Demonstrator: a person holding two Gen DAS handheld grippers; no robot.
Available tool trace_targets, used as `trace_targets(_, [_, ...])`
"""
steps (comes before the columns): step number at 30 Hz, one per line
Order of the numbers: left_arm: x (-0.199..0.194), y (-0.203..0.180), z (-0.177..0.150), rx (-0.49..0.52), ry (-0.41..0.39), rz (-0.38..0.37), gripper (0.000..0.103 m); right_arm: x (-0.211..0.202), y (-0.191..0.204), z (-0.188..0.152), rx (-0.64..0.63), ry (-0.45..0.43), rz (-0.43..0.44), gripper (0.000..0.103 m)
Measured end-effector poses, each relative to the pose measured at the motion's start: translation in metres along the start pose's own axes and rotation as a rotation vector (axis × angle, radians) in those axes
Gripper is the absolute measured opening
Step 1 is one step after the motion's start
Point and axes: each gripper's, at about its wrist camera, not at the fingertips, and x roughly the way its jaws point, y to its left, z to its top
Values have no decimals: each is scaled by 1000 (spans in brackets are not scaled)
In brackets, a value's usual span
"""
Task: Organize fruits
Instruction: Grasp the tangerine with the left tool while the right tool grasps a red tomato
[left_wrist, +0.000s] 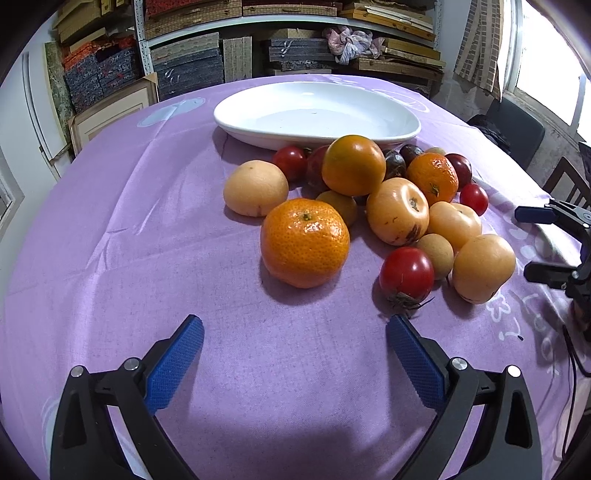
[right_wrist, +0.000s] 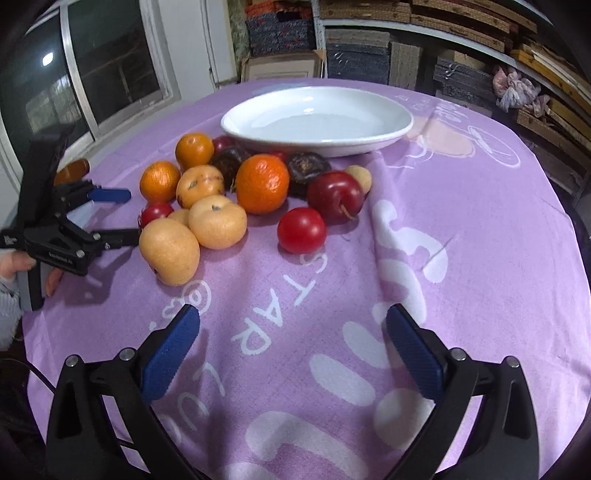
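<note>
Left wrist view: left gripper (left_wrist: 294, 328) spread wide, holding nothing, low centre of frame, lined up on the near mandarin (left_wrist: 304, 242) sitting alone at the front edge of the fruit pile (left_wrist: 397, 192) on the purple-clothed counter (left_wrist: 110, 258); white plate (left_wrist: 317, 92) bare, upper centre. Right gripper (right_wrist: 293, 319) likewise released, nearest a red tomato (right_wrist: 301, 229). Mandarin looks light, soft-skinned, apt to roll; judge best to pinch across its widest middle, gently.

fruits (left_wrist: 354, 206) before plate (left_wrist: 258, 136) (touching), on tablecloth (left_wrist: 147, 258)
</note>
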Motion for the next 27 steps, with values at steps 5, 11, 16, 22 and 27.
trace_targets(5, [-10,-2,10,8,-104,62,100,-17,-21,3,91,-84,-5,99])
trace_targets(11, [-9,6,20,-92,-131,-106,100,-16,3,43,-129,-91,-92,99])
trace_targets(16, [-1,13,21,-159,-91,-198,100,-16,6,43,-110,-178,-40,99])
trace_targets(22, [-7,8,27,-121,-123,-87,100,-16,7,36,-128,-167,-52,99])
trace_targets(27, [-3,8,31,-132,-113,-106,100,-13,7,36,-122,-152,-60,98])
